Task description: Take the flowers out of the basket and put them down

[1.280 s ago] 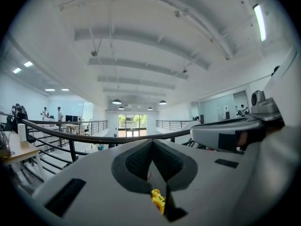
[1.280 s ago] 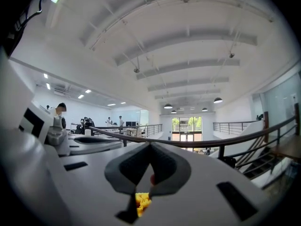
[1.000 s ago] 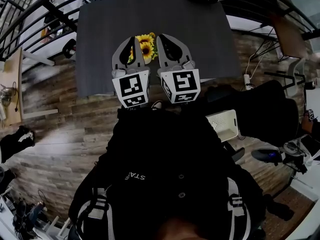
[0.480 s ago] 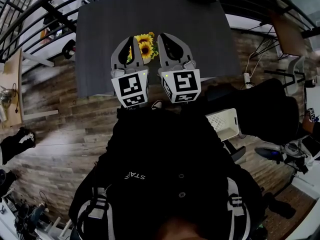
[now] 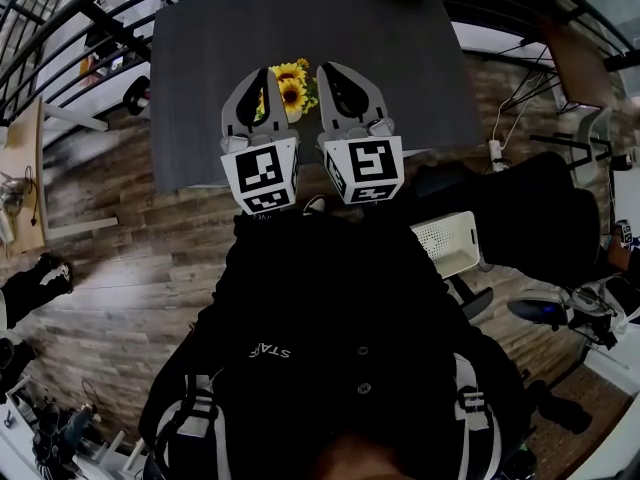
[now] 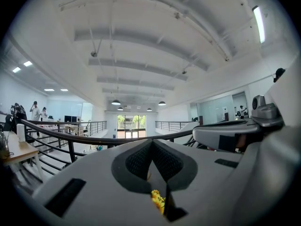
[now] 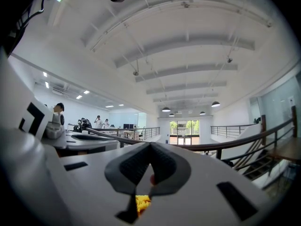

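Observation:
Yellow sunflowers [image 5: 292, 86] with green leaves sit on the dark grey table [image 5: 200, 58], between the tips of my two grippers. I cannot make out the basket; the grippers hide what lies under the blooms. My left gripper [image 5: 266, 71] is shut and empty, just left of the flowers. My right gripper [image 5: 328, 67] is level beside it on the flowers' right, jaws together with nothing held. In the left gripper view a scrap of yellow flower [image 6: 158, 200] shows below the closed left gripper [image 6: 151, 142]. The right gripper view shows the same flower [image 7: 142, 202] under the closed right gripper [image 7: 150, 145].
A white perforated crate [image 5: 447, 245] stands on the wooden floor to the right, next to a black chair [image 5: 530, 218]. A power strip [image 5: 494, 155] lies by the table's right edge. A dark railing [image 5: 60, 38] curves past the table's far side.

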{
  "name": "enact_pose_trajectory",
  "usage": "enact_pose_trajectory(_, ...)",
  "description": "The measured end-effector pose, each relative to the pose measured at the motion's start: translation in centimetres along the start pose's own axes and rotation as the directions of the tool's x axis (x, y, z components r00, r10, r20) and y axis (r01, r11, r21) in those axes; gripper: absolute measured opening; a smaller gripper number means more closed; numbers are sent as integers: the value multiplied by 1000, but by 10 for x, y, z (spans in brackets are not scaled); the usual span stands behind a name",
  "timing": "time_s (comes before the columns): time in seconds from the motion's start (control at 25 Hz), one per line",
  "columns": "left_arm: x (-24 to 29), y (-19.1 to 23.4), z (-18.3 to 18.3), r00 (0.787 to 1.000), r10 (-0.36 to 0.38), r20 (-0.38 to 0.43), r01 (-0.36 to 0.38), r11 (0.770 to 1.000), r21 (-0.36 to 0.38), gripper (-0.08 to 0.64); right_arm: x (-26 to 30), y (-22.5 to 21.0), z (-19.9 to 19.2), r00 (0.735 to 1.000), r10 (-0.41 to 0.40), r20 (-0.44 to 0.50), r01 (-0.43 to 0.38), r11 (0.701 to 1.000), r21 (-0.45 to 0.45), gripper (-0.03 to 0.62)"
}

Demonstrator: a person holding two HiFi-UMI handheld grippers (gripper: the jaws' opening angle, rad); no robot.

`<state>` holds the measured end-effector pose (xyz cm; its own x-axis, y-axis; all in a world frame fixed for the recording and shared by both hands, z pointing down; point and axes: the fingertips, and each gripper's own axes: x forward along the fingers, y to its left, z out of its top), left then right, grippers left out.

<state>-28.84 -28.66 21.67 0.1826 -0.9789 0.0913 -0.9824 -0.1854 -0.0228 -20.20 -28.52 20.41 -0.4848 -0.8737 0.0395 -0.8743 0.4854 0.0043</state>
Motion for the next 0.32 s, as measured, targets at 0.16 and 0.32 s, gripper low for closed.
enact_pose_trajectory(0.16,0,1,-2,1000,1,8,-1,1000,10,2,0,4,-2,1000,8,2,-8,1000,-2,12)
enact_pose_trajectory(0.32,-1,1,-9,1000,5,-10,-5,1000,6,2,-1,4,-3,1000,10,6,-10,1000,-4,12)
